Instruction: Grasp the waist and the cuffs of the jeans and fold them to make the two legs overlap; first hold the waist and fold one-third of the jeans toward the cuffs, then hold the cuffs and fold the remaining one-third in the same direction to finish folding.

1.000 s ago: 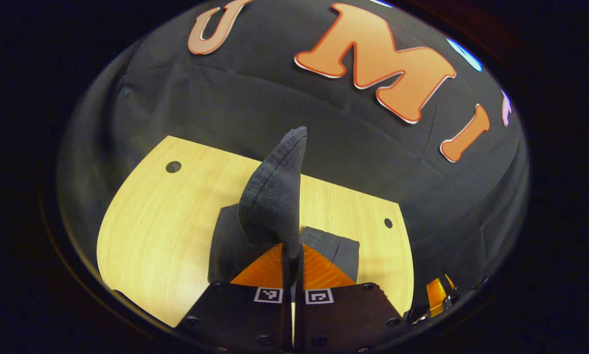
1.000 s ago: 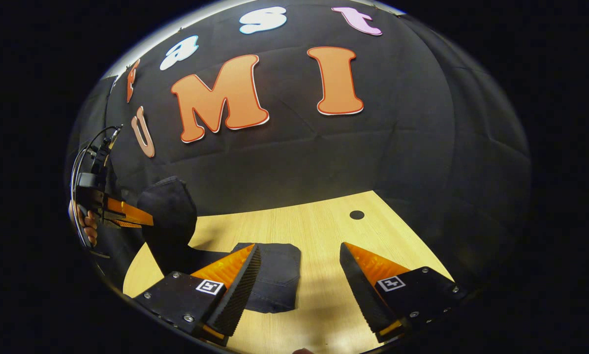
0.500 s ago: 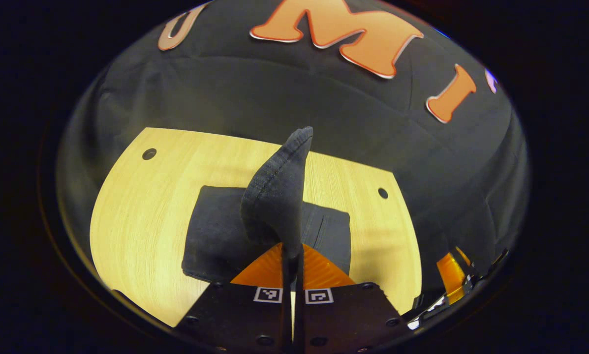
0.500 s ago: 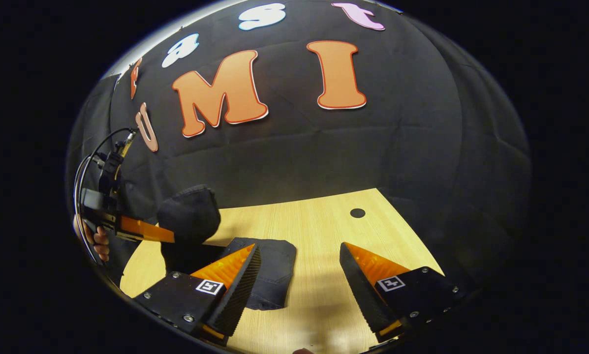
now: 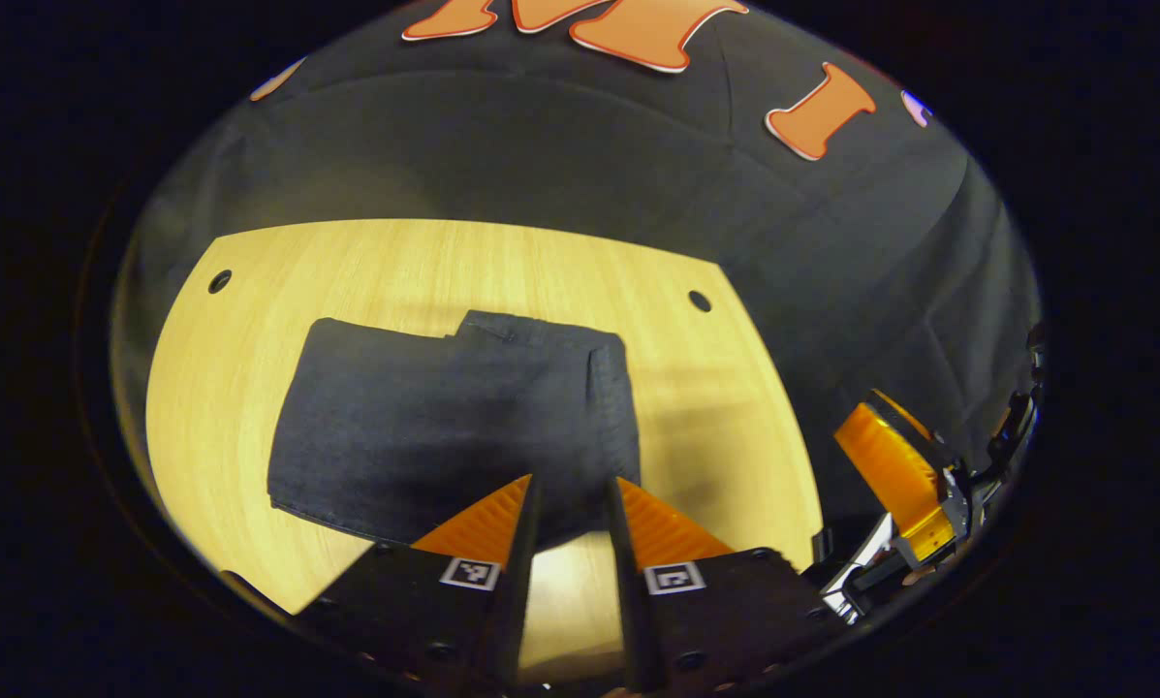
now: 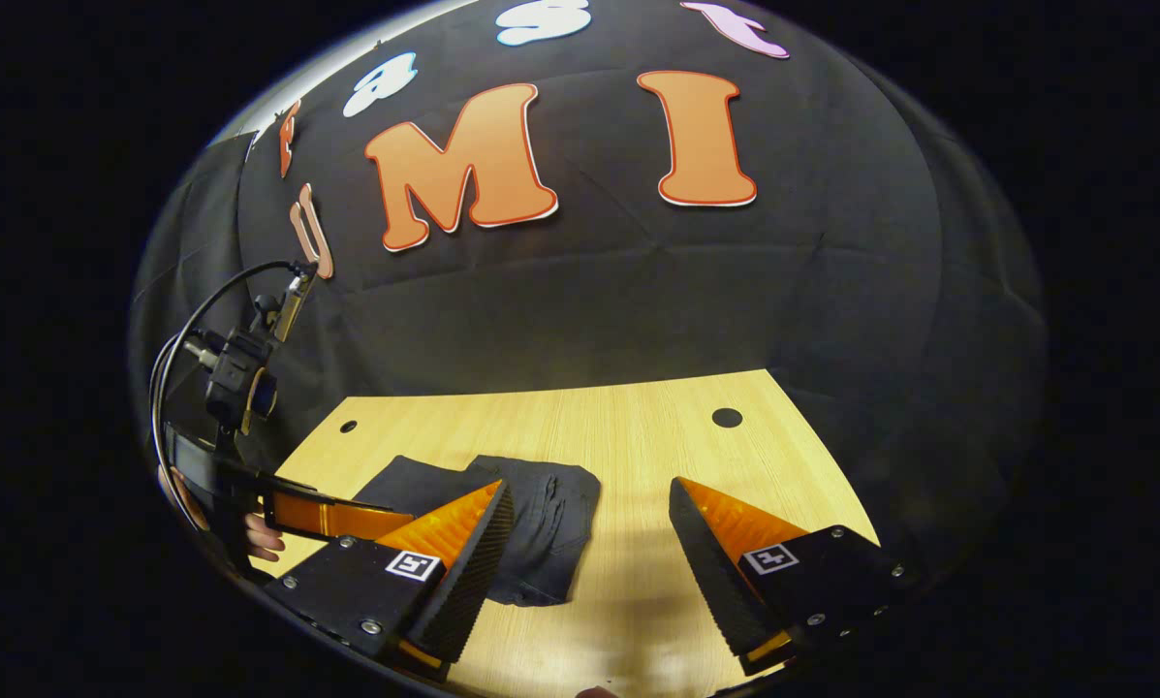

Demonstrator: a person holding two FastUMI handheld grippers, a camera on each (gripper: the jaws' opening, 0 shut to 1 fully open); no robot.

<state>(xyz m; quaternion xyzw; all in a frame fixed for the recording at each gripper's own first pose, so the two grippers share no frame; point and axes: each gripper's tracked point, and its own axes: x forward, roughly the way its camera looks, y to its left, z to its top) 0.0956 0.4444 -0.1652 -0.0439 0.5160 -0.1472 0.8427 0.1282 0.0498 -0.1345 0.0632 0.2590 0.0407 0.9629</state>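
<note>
Jeans (image 5: 454, 427) lie as a compact folded bundle on the wooden table (image 5: 250, 281), centre of the left gripper view; in the right gripper view the bundle (image 6: 531, 523) sits at lower centre-left. Left gripper (image 5: 570, 504): fingers slightly parted, nothing between them, tips just above the bundle's near edge. Right gripper (image 6: 589, 543): fingers wide apart, empty, hovering over bare table beside the bundle. Fold looks complete or nearly so. Risks, as judged: the top layer sits slightly offset at the upper right corner, where a stepped edge shows, so stiff denim could spring up and loosen the stack; a left finger pulling away low could snag the near hem and drag the layer askew. Long axis of the bundle runs left-right across the left gripper view; which end holds waist or cuffs cannot be told.
</note>
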